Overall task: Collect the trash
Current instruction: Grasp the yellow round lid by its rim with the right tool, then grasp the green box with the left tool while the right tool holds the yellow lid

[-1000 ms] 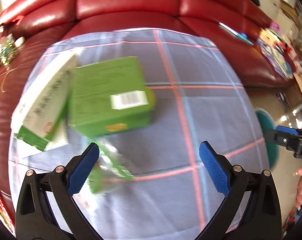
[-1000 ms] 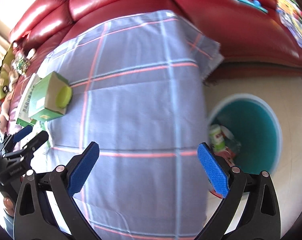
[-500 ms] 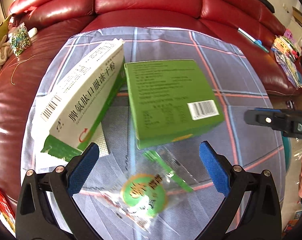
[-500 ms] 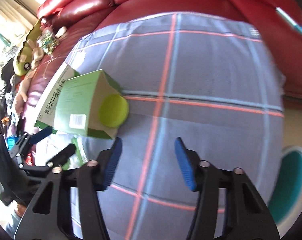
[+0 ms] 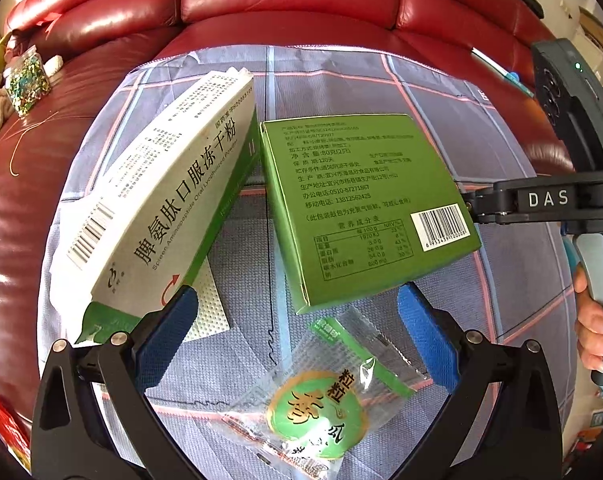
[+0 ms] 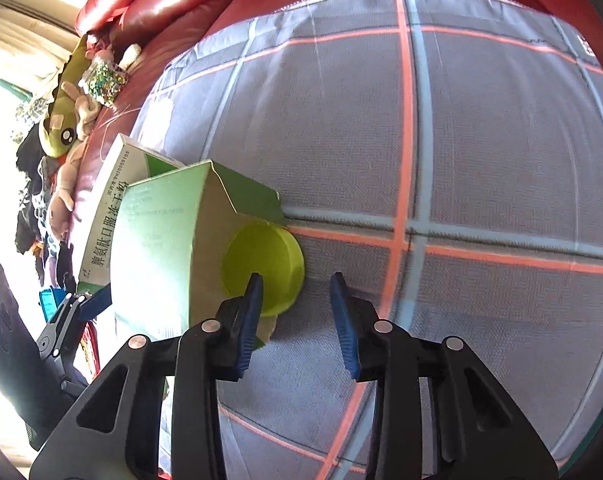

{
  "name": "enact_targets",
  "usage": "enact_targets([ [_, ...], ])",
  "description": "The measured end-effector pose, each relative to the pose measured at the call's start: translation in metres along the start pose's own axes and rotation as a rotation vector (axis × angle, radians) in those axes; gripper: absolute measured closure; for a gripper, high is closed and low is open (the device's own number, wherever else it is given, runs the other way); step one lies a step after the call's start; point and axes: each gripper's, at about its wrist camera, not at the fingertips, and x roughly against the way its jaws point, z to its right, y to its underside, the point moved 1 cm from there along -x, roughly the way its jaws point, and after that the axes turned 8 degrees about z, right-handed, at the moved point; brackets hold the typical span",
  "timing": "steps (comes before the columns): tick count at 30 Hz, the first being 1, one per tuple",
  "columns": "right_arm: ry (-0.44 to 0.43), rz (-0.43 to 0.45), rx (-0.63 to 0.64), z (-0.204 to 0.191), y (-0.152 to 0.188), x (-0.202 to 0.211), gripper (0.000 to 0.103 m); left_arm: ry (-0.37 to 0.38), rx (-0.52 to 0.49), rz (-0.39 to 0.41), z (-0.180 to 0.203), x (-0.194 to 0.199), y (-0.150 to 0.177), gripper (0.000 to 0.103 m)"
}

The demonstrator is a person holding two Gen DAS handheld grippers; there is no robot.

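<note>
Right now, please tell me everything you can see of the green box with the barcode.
The green box is flat printed cardboard lying tilted on the checked cloth, barcode face up. Its end flaps stand open, showing plain brown inside and a yellow-green cup sticking out. It leans against the white box and overlaps the clear wrapper.

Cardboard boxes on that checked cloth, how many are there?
2. The white and green box lies at the left of the cloth, and the green box sits right beside it, its open end toward the right gripper. Others may lie out of view.
</note>
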Motion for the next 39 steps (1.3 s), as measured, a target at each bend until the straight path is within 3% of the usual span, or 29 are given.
enact_targets([
  [6, -0.038, -0.005, -0.015, -0.006, -0.001, -0.006, 0.067, 0.013, -0.031, 0.005, 0.003, -0.006, -0.005, 0.007],
  [9, -0.06, -0.01, -0.014, -0.008, 0.002, -0.01, 0.082, 0.022, -0.04, 0.005, 0.005, -0.007, -0.006, 0.007],
  [13, -0.063, 0.017, -0.016, -0.009, 0.006, -0.003, 0.086, 0.027, -0.037, 0.003, 0.006, -0.007, -0.005, 0.007],
  [18, 0.009, 0.052, 0.002, 0.0, 0.008, 0.016, 0.087, 0.037, -0.028, 0.009, 0.01, -0.002, -0.005, 0.007],
  [26, 0.055, 0.087, -0.041, 0.042, 0.024, 0.049, 0.089, 0.046, -0.041, 0.034, 0.029, 0.011, -0.003, 0.007],
  [33, 0.118, 0.138, -0.011, 0.059, 0.038, 0.08, 0.091, -0.018, -0.034, 0.054, 0.05, 0.008, -0.017, 0.007],
  [36, 0.145, 0.159, 0.006, 0.061, 0.04, 0.092, 0.092, -0.093, -0.028, 0.056, 0.056, 0.003, -0.026, 0.007],
  [39, 0.174, 0.17, 0.027, 0.064, 0.046, 0.102, 0.092, -0.119, 0.001, 0.051, 0.058, 0.001, -0.032, 0.007],
])
